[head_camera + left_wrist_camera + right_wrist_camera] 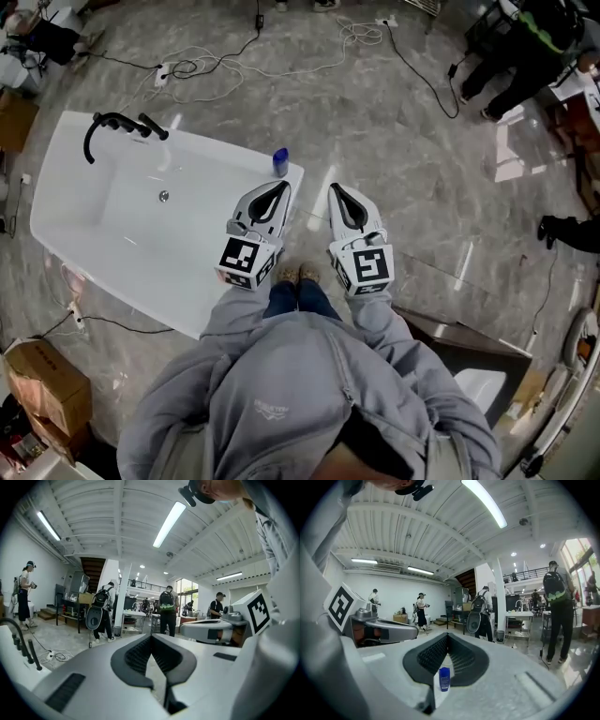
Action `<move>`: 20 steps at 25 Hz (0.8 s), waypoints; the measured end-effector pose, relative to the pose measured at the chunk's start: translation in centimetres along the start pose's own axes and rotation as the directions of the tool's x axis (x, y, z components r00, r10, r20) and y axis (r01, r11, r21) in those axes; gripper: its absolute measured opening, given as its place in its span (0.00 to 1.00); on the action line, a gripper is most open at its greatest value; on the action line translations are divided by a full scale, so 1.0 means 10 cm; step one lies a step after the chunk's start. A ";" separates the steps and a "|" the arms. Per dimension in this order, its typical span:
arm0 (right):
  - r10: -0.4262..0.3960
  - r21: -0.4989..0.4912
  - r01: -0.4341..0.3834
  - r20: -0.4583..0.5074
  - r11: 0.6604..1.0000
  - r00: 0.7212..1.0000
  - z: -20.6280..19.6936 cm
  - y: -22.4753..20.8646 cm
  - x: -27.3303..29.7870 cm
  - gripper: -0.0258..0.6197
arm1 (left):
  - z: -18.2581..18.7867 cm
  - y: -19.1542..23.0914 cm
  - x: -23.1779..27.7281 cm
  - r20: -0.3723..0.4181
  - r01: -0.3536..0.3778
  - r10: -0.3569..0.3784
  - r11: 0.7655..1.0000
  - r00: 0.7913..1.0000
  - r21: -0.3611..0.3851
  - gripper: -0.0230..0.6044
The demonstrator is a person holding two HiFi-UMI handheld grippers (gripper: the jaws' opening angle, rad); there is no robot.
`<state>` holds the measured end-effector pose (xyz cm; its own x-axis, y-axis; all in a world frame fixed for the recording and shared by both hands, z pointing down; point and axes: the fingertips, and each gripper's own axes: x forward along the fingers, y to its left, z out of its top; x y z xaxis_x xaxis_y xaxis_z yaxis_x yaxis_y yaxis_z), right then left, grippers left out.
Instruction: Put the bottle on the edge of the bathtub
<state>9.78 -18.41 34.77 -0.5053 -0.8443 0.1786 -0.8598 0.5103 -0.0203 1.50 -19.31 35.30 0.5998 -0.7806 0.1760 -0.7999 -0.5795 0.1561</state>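
A small blue bottle (pixel 280 162) stands upright on the near right corner of the white bathtub's rim (pixel 216 155). My left gripper (pixel 284 185) is held just short of that corner. Its jaws are shut and empty, with the tips meeting in the left gripper view (pixel 151 637). My right gripper (pixel 335 187) hangs beside it over the floor, off the tub. Its tips also meet (pixel 447 635) with nothing between them. In the right gripper view the bottle (pixel 444 678) shows beyond, through the gap below the tips, and nothing touches it.
A black faucet (pixel 117 127) stands on the tub's far left rim. White and black cables (pixel 202 70) trail over the marble floor behind the tub. A cardboard box (pixel 47 380) sits at lower left, and a person (pixel 525 56) stands at upper right.
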 end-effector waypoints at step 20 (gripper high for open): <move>-0.086 -0.027 0.091 0.142 0.995 0.986 1.03 0.03 -0.80 0.04 | 1.23 -0.76 -0.46 0.189 -0.076 0.054 0.991 0.981 0.113 0.05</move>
<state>12.85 -13.19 23.20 -0.4346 -0.8998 0.0383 -0.8999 0.4356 0.0224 4.62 -14.18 21.34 0.5412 -0.8409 -0.0023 -0.8404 -0.5410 0.0315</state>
